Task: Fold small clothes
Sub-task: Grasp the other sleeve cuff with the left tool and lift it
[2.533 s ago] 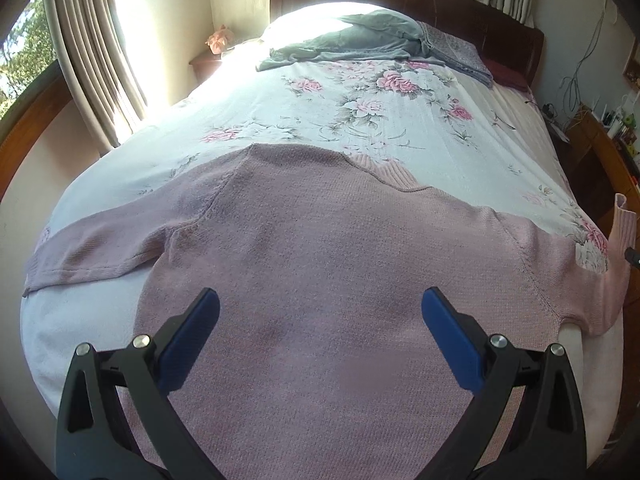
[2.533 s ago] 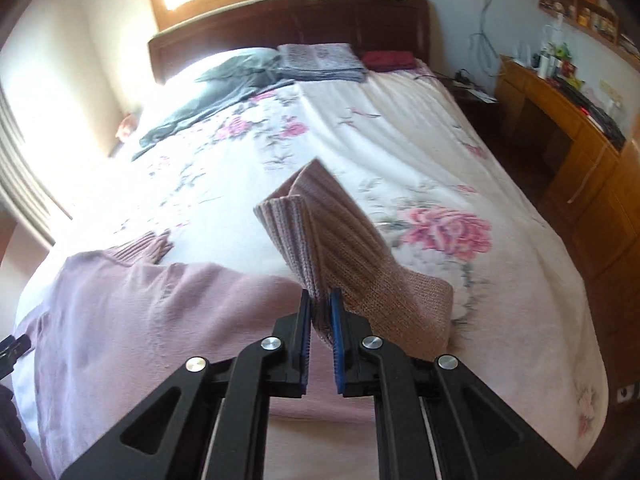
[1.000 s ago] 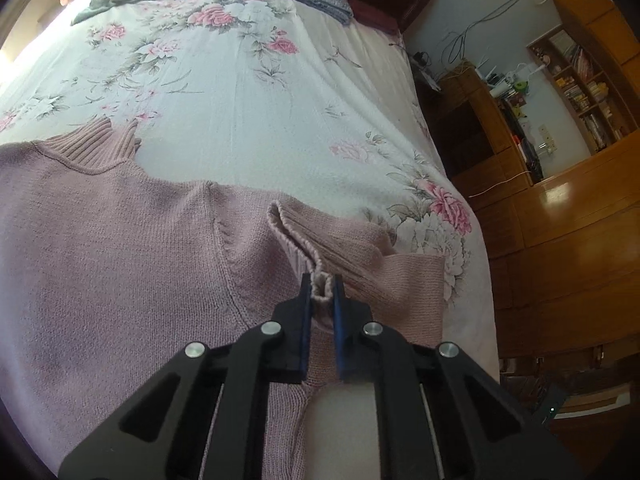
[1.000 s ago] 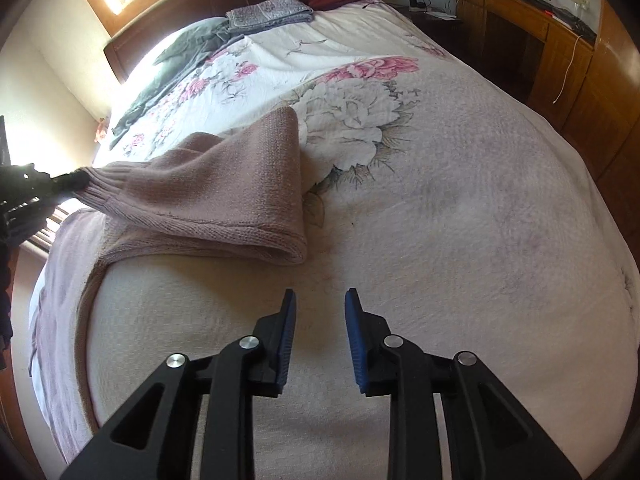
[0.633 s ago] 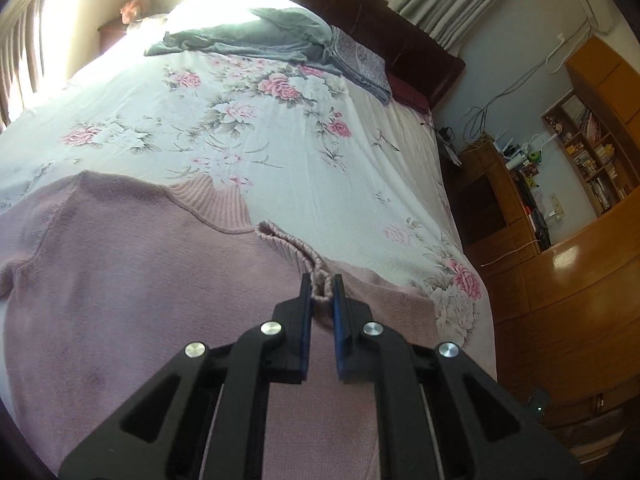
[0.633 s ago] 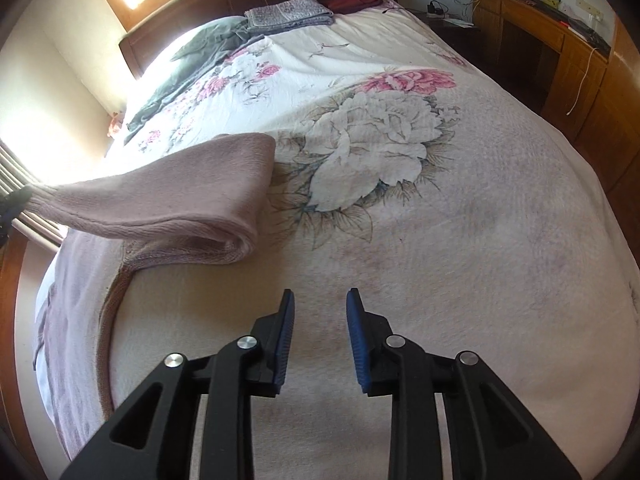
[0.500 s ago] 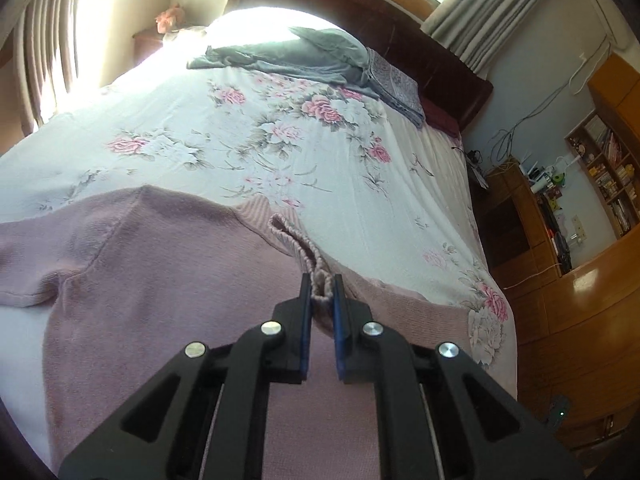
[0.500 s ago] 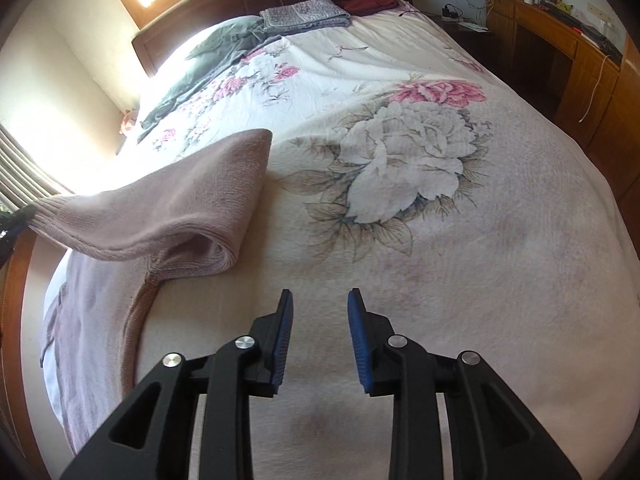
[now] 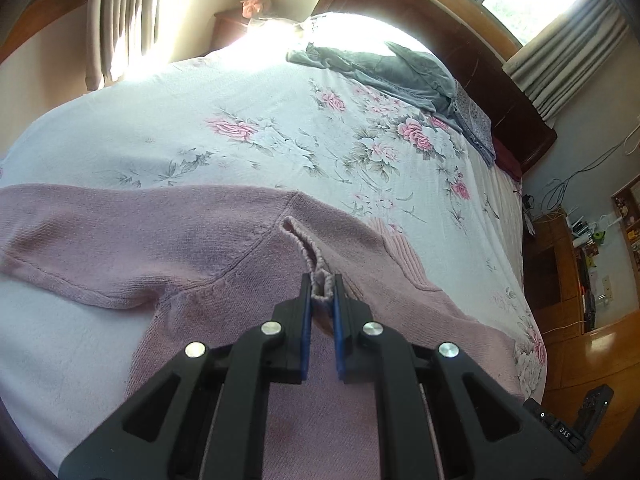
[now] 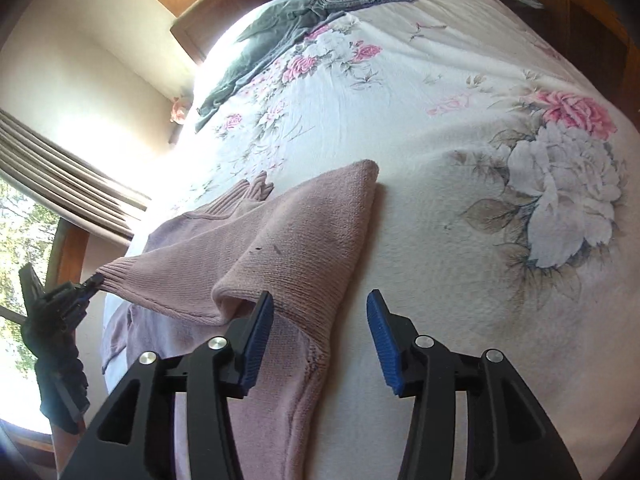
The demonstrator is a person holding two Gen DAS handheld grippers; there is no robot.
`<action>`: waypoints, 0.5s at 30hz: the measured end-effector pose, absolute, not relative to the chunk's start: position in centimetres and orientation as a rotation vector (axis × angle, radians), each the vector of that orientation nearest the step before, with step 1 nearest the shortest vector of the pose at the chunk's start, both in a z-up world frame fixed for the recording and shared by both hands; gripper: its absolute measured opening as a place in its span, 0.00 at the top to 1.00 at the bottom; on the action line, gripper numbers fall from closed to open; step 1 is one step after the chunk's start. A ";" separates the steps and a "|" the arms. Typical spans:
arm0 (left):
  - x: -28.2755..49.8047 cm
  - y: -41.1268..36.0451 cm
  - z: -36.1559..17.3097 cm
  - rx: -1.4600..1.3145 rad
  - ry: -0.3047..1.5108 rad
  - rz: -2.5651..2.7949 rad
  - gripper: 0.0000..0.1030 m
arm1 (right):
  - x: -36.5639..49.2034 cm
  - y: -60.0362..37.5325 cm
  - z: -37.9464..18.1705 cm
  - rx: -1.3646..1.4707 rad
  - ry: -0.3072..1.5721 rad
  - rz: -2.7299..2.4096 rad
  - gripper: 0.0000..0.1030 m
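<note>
Two claws: left claw clamps the pink sweater's cuff, right claw gapes wide.

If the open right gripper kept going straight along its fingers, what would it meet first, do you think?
Most likely the right gripper would meet the folded-over sleeve of the pink sweater, or the floral bedspread beside it; depth is unclear.

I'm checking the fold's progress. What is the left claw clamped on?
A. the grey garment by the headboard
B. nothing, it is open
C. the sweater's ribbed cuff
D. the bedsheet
C: in the left wrist view the left claw is shut on the ribbed cuff of the pink sweater, while the right claw is open.
</note>
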State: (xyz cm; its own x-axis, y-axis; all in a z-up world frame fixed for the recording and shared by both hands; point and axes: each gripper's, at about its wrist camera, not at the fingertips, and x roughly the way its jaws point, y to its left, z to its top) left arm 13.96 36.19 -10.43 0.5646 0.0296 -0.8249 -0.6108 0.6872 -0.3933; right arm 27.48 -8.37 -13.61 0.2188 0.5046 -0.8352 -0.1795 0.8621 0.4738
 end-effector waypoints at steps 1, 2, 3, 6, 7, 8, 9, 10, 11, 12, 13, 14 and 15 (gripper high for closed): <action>14.0 36.6 -10.9 -0.741 0.907 0.424 0.93 | 28.0 -8.0 -14.3 0.334 1.304 0.483 0.52; 14.1 37.0 -11.4 -0.743 0.907 0.429 0.93 | 28.4 -7.6 -14.9 0.360 1.334 0.481 0.52; 14.2 37.4 -11.8 -0.741 0.907 0.436 0.93 | 28.7 -7.3 -15.5 0.373 1.359 0.472 0.52; 14.5 38.3 -13.4 -0.728 0.948 0.460 0.92 | 29.0 -6.8 -17.1 0.350 1.411 0.415 0.77; 14.5 38.7 -14.1 -0.743 0.960 0.459 0.92 | 29.0 -6.9 -17.4 0.336 1.416 0.399 0.79; 14.3 39.0 -14.7 -0.757 0.969 0.460 0.92 | 28.9 -7.2 -17.5 0.343 1.415 0.407 0.82; 14.2 39.4 -15.3 -0.764 0.979 0.463 0.92 | 28.8 -7.4 -17.5 0.324 1.419 0.402 0.83; 14.1 39.7 -15.8 -0.766 0.986 0.469 0.92 | 28.7 -7.6 -17.5 0.304 1.420 0.401 0.83; 13.9 40.0 -16.1 -0.767 0.992 0.474 0.92 | 28.6 -7.7 -17.4 0.286 1.422 0.401 0.83; 13.9 40.3 -16.3 -0.769 0.999 0.478 0.91 | 28.4 -7.8 -17.2 0.275 1.422 0.403 0.83; 13.7 40.5 -16.3 -0.772 0.999 0.487 0.91 | 28.2 -7.7 -16.7 0.256 1.414 0.410 0.82; 13.4 40.6 -15.9 -0.766 0.988 0.503 0.92 | 28.0 -7.5 -16.1 0.227 1.397 0.415 0.81; 13.0 40.6 -15.1 -0.747 0.966 0.521 0.94 | 27.7 -7.4 -15.3 0.192 1.374 0.414 0.79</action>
State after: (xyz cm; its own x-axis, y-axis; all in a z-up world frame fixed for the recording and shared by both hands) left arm 13.02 40.63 -15.13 0.4811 0.0698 -0.8739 -0.6918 0.6425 -0.3296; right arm 27.69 -7.37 -15.28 0.1382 0.3941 -0.9086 -0.1729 0.9129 0.3697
